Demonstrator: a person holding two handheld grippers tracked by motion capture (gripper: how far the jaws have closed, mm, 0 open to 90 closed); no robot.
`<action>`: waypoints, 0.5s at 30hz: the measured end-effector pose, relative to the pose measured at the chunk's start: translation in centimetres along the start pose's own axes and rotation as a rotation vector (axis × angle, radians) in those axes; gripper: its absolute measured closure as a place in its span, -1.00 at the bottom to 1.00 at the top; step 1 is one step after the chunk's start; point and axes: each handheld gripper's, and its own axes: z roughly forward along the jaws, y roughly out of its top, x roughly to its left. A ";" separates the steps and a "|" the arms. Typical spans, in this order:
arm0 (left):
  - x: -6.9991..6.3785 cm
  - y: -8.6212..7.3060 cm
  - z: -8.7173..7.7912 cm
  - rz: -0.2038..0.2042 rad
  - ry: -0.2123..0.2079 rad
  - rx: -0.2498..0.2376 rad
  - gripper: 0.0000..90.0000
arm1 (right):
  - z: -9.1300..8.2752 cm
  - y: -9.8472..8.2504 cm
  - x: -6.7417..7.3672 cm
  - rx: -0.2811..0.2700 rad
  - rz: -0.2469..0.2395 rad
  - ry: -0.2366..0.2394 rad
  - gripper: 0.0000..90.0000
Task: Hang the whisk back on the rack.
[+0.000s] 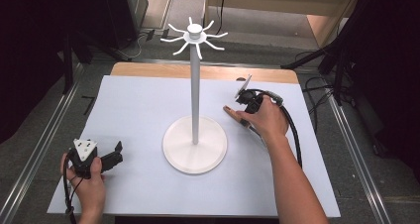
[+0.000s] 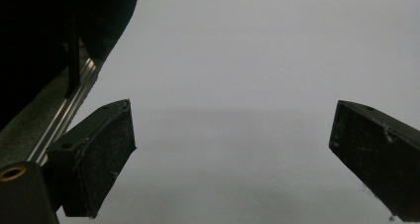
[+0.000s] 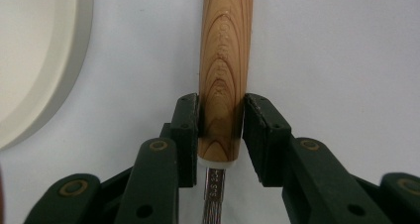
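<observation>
A utensil with a wooden handle and a thin metal shaft lies low over the white table sheet. My right gripper is shut on the lower end of that handle, one pad pressing each side. In the high view the handle pokes out leftward from under the right hand, just right of the stand's base. My left gripper rests at the table's near left corner. Its jaws stand wide apart in the left gripper view, with bare sheet between them.
A white stand rises mid-table: a round base, a tall pole and a crown of curved hooks. The base's rim lies close to the left of the held handle. A metal rail runs along the table's left edge.
</observation>
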 end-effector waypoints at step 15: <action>-0.5 0.1 0.3 0.039 0.016 0.025 -0.90 | 1.3 0.6 0.4 0.058 0.048 -0.013 0.55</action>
